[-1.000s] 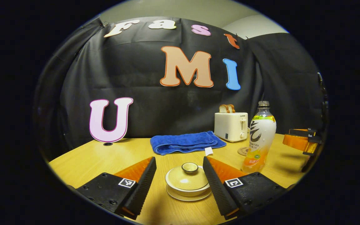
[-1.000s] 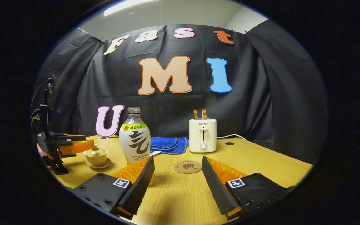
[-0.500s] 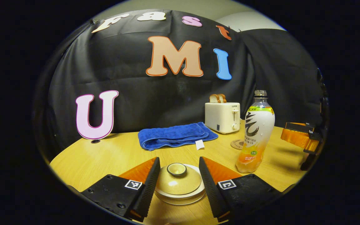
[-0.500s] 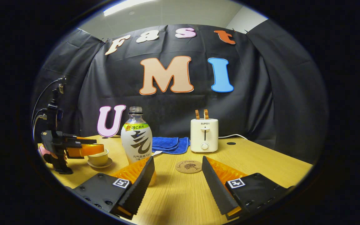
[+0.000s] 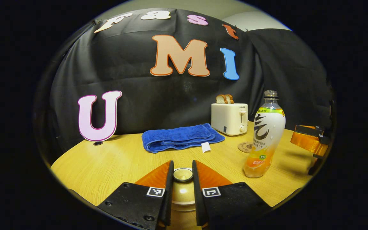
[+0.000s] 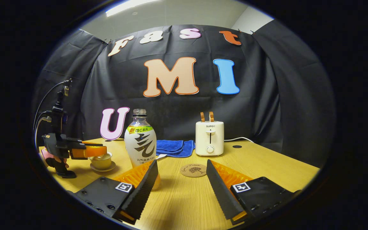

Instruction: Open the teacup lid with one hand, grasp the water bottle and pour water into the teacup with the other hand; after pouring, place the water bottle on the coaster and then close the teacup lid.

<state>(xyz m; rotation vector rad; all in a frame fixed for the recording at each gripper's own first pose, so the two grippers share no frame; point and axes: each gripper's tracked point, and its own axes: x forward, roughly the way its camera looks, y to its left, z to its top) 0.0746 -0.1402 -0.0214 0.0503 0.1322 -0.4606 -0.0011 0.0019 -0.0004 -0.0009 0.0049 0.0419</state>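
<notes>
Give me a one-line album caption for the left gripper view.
Left gripper closed on the teacup lid's knob, with the water bottle standing upright nearby on the wooden table.

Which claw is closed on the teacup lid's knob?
The left claw: its fingers pinch the lid knob. The right claw stays spread, empty.

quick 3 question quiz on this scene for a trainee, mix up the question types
1. True or false: the left gripper has its fingers closed in on the teacup lid knob.
2. The coaster is: A) under the water bottle B) bare C) under the toaster.
3. Fill in: the right gripper is ____ and holds nothing.

Key: 1 true; 2 B; 3 open.
</notes>
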